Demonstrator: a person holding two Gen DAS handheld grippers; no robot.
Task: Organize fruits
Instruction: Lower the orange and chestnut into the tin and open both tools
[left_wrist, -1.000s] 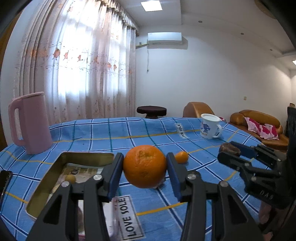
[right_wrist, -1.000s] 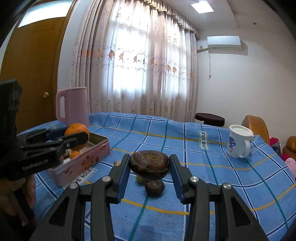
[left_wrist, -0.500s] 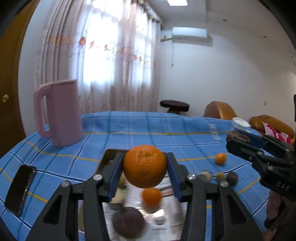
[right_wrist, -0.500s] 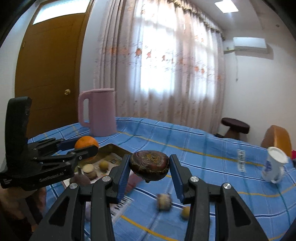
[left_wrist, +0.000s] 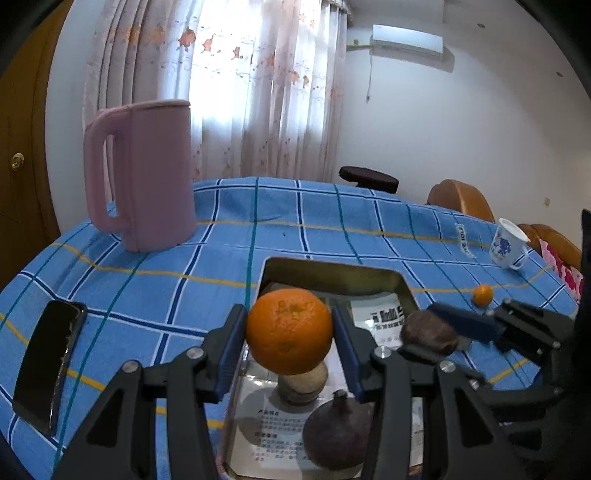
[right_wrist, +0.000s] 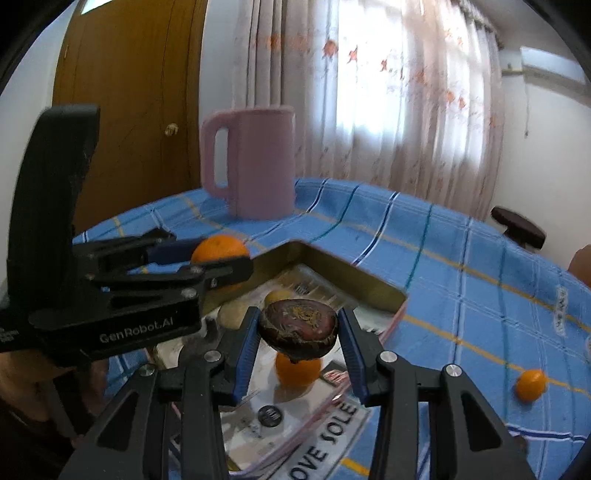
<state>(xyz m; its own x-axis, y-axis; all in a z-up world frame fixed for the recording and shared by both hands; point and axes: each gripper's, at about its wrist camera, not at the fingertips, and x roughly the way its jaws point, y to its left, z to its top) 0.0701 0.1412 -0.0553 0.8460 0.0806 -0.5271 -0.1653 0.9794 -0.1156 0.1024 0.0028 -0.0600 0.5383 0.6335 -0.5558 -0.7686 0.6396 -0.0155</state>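
Observation:
My left gripper (left_wrist: 289, 329) is shut on a large orange (left_wrist: 289, 330) and holds it above the open metal tin (left_wrist: 334, 266). My right gripper (right_wrist: 298, 330) is shut on a dark brown wrinkled fruit (right_wrist: 298, 328) over the same tin (right_wrist: 332, 264); it shows in the left wrist view (left_wrist: 428, 332) too. Inside the tin lie a dark purple fruit (left_wrist: 338, 432), a tan round fruit (left_wrist: 304, 380), a small orange (right_wrist: 297, 371) and a yellow fruit (right_wrist: 279, 296). A small orange (left_wrist: 483, 294) lies loose on the blue checked cloth, also in the right wrist view (right_wrist: 530, 385).
A pink jug (left_wrist: 142, 173) stands at the far left behind the tin. A black phone (left_wrist: 48, 363) lies near the left edge. A white mug with blue print (left_wrist: 508, 249) stands at the far right. A dark stool (left_wrist: 369, 177) and brown sofa stand beyond the table.
Both grippers have moved left and lower over the tin, each still holding its fruit. The right gripper now hangs over the tin's right half.

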